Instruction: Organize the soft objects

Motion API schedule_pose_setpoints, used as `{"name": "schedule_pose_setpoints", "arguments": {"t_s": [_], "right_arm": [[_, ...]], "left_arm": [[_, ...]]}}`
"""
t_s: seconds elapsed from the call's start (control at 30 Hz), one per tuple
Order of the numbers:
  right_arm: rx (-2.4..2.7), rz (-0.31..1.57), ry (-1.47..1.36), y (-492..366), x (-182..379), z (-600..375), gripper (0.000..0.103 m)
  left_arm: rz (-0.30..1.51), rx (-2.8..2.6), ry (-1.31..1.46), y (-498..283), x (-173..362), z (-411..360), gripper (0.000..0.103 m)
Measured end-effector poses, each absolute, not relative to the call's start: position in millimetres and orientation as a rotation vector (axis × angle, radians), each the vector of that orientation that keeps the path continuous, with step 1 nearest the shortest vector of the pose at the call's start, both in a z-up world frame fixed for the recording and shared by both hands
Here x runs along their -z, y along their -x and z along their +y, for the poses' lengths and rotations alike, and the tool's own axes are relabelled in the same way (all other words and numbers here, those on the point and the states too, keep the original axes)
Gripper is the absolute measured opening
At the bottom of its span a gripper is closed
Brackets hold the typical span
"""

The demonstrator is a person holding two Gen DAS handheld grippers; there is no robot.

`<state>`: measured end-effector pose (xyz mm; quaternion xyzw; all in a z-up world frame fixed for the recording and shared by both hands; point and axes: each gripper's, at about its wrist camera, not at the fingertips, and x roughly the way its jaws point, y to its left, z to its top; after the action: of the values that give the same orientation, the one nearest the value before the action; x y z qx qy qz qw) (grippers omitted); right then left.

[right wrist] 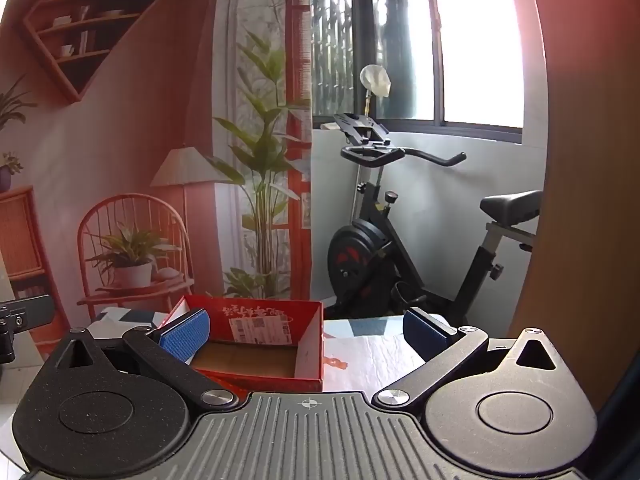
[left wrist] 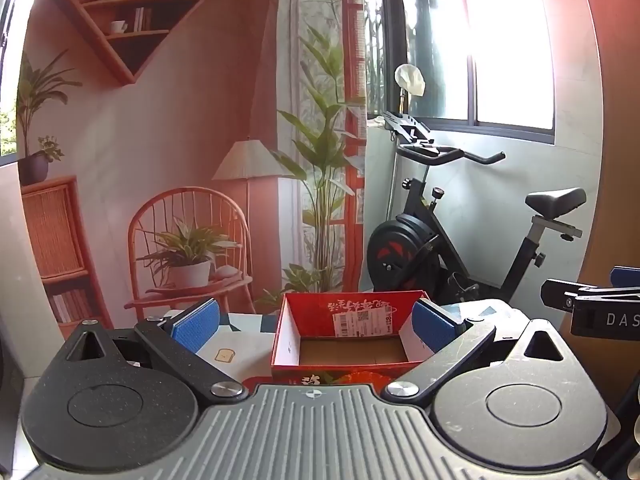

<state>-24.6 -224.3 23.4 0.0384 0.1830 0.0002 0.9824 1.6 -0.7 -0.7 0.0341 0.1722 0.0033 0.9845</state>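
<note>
An open red cardboard box (left wrist: 352,312) with a white shipping label on its far inner wall stands on a patterned table; its brown floor shows nothing inside. My left gripper (left wrist: 316,324) is open and empty, held level just in front of the box, which sits between its blue pads. The box also shows in the right wrist view (right wrist: 276,316), left of centre. My right gripper (right wrist: 306,330) is open and empty, its left pad over the box's near left corner. No soft object is in view.
The table's cloth (right wrist: 376,352) has blue, white and black shapes. A black exercise bike (left wrist: 440,232) stands behind the table by the window. A printed backdrop (left wrist: 168,160) of a chair and plants covers the wall. The right gripper's body (left wrist: 600,312) shows at the left view's right edge.
</note>
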Motion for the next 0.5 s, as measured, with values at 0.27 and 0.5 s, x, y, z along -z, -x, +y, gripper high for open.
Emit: {"name": "schedule_pose_setpoints", "arguments": {"t_s": [0.27,0.5], "right_arm": [[0.002,0.365,-0.068,24.2,-23.7,-224.2,0.103],[0.002,0.366,-0.070,23.7,-23.7,-223.8,0.103]], "left_arm": [[0.346,-0.003,-0.066,-10.3,5.5,-0.4,0.103],[0.346,-0.007,-0.066,-0.6,4.1,-2.4,0.103]]}}
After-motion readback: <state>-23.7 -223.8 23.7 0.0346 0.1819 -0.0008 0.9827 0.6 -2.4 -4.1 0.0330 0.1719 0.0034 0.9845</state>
